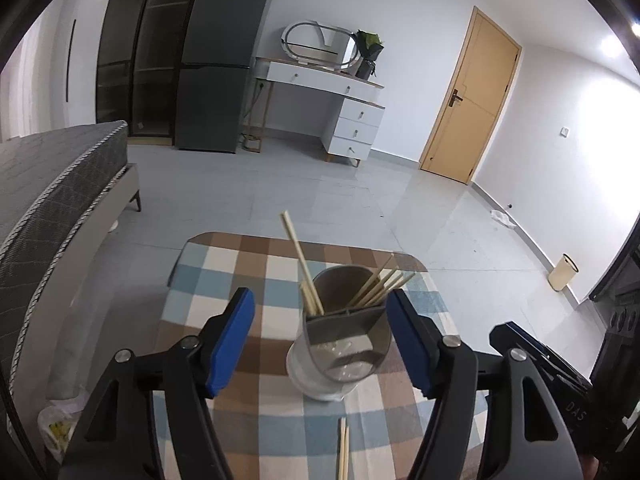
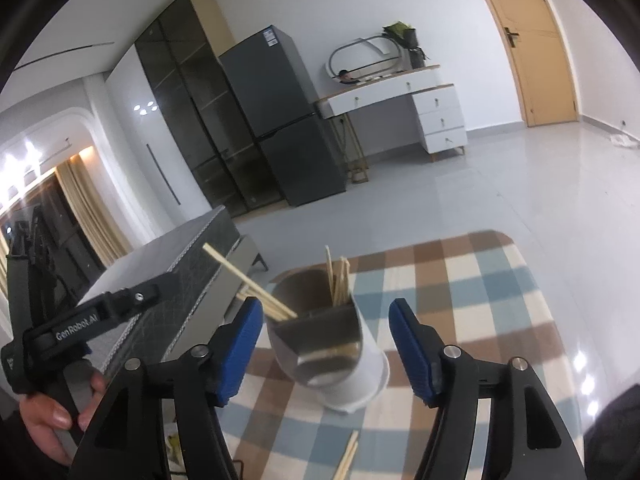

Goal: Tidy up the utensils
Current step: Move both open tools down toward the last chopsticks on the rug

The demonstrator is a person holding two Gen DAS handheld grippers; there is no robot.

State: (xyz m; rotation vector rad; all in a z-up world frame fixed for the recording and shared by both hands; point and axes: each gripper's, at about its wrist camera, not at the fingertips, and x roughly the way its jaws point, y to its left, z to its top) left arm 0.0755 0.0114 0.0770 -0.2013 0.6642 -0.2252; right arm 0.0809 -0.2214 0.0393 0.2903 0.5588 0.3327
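Both claws stand spread with nothing between their blue pads: my left claw frames the holder from its own camera, and my right claw does the same from the other side, neither pad touching anything. Working down from the biggest thing, the table with its checked cloth fills the foreground, and near its middle stands the utensil holder, a grey divided cup on a white base, upright in the left wrist view and seemingly leaning only through lens distortion in the right one. From the left camera the holder sits just ahead of the fingertips, closer to the right-hand pad than the left-hand one, apart from both. Inside it I count two lots of chopsticks: a bunch fanned against the far right wall of one compartment, and a pair leaning out to the left from the other side. So most of the sorting looks done to me. What remains, as far as I can see, is a loose pair of chopsticks lying flat on the cloth, nearer to me than the holder and below the gap of the left claw; the right wrist view shows the same pair low between its fingers. I judge those to be the next pickup, and whether other utensils lie outside these views I cannot tell
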